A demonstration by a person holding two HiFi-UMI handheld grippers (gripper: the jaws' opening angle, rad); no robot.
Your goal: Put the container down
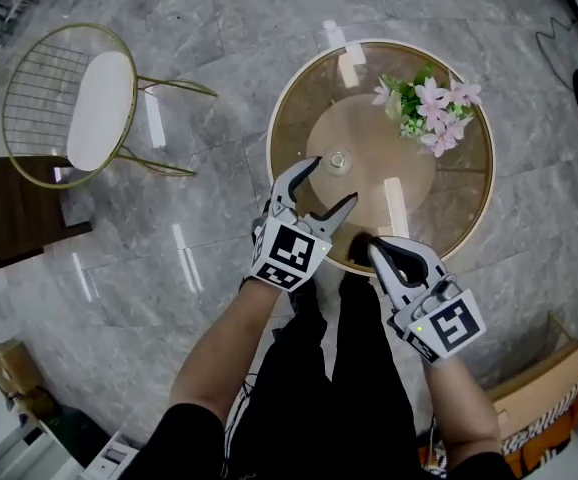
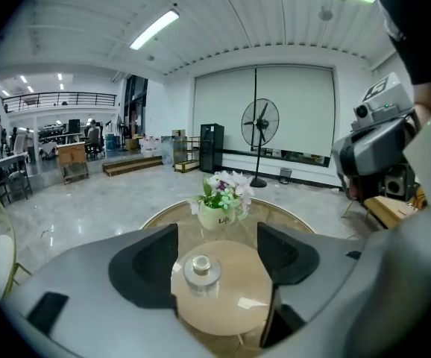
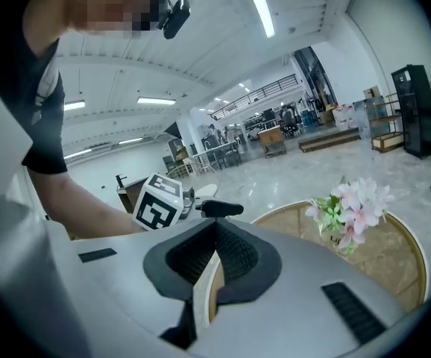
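Observation:
A small clear glass container [image 1: 338, 159] with a round stopper stands upright on the round glass table [image 1: 291, 98]. My left gripper [image 1: 333, 180] is open just short of it, its fingertips apart from the glass. In the left gripper view the container [image 2: 200, 268] stands on the table's tan inner disc, framed by the spread jaws of the left gripper [image 2: 217, 233] and touching neither. My right gripper [image 1: 375, 247] is shut and empty at the table's near edge. In the right gripper view its jaws [image 3: 217, 226] meet with nothing between them.
A white pot of pink flowers [image 1: 431, 113] stands on the table's far right side. A gold wire chair [image 1: 99, 98] with a white seat stands to the left on the marble floor. A pedestal fan [image 2: 260, 125] stands far behind the table.

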